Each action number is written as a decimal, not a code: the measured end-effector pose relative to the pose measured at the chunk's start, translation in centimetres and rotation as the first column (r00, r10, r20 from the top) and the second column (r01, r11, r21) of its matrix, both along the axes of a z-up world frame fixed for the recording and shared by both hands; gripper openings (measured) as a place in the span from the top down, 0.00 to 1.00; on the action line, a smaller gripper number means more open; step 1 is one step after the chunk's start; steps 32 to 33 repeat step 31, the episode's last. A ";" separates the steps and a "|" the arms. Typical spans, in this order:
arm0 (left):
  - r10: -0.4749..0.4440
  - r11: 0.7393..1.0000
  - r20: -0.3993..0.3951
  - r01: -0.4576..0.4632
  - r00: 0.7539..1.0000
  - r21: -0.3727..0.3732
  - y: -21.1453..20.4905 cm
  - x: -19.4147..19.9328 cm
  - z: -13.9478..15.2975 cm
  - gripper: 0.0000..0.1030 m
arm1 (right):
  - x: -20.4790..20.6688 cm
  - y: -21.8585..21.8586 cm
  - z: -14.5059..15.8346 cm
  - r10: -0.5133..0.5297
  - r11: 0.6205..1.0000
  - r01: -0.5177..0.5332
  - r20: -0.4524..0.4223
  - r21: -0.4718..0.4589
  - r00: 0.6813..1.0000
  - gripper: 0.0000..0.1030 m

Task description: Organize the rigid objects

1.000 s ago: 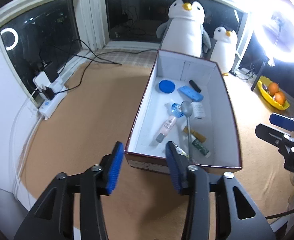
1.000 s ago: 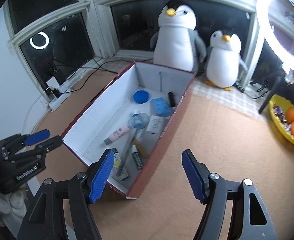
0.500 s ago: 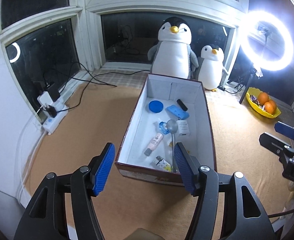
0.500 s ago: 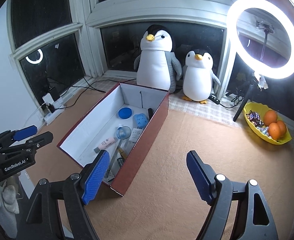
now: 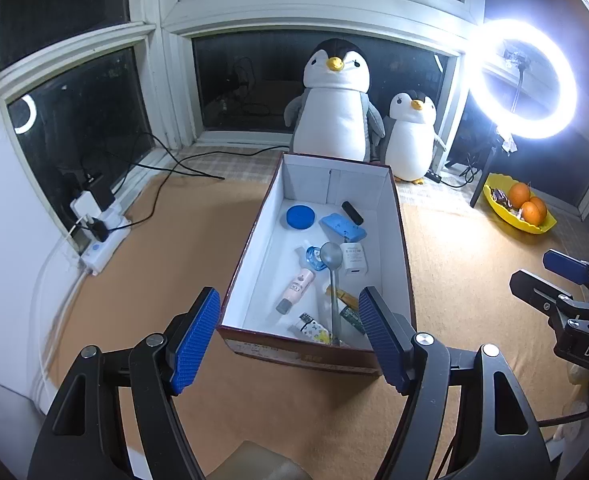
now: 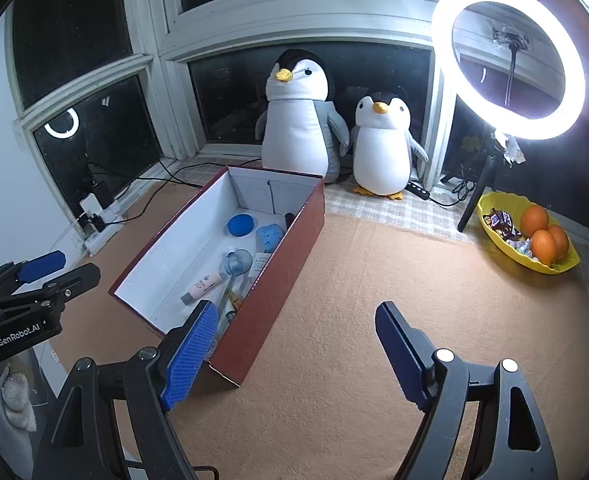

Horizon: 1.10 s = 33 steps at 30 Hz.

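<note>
A dark red box with a white inside (image 5: 400,216) (image 6: 290,264) stands on the tan mat. It holds several small items: a blue round lid (image 5: 300,216), a blue flat case (image 5: 342,226), a metal spoon (image 5: 332,264), a pink tube (image 5: 296,290) and a white packet (image 5: 354,258). My left gripper (image 5: 290,338) is open and empty, hovering just in front of the box's near end. My right gripper (image 6: 298,352) is open and empty, near the box's right front corner.
Two plush penguins (image 5: 336,104) (image 5: 410,136) stand behind the box at the window. A ring light (image 6: 508,60) on a stand and a yellow bowl of oranges (image 6: 530,238) are at the right. A power strip with cables (image 5: 102,240) lies at the left.
Both grippers have pulled back and up from the box, so more of the room shows. The left jaws have opened wider. Nothing in the box has moved.
</note>
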<state>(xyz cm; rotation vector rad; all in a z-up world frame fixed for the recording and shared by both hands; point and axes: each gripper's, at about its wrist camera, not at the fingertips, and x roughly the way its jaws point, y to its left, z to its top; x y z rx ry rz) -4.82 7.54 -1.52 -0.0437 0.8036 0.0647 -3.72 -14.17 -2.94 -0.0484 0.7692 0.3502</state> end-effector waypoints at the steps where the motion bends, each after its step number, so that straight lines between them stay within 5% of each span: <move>1: 0.000 1.000 0.002 0.000 1.000 0.001 0.0 0.0 0.0 0.30 | -0.1 0.1 0.0 0.002 1.000 -0.002 0.002 -0.004 1.000 0.24; 33: 0.000 1.000 -0.008 0.000 1.000 0.002 -0.2 0.3 -0.2 0.30 | 0.5 -0.1 -0.6 -0.008 1.000 0.008 -0.014 -0.016 1.000 0.24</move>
